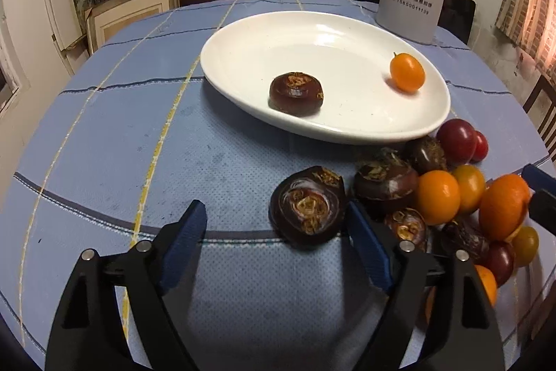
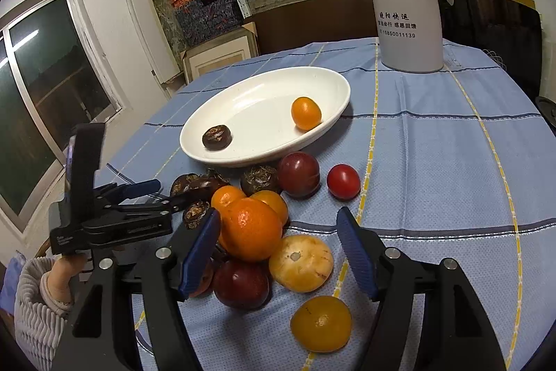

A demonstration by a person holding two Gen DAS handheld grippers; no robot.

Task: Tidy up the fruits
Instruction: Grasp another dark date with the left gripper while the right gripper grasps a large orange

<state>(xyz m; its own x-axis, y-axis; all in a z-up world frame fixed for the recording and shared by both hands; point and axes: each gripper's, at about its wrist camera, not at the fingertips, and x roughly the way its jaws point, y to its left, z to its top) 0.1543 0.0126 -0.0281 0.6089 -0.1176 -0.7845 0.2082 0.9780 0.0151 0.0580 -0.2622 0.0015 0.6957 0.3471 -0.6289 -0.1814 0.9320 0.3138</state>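
The left tongs [image 1: 274, 225] stood released, and the big water chestnut [image 1: 307, 206] lay at their one o'clock, touching the right finger's inner face, tilted on edge on the desk [image 1: 139, 134]. The plate [image 1: 243, 40] lay at twelve. The right tongs [image 2: 278, 233], also released, straddled the orange [image 2: 250, 230].
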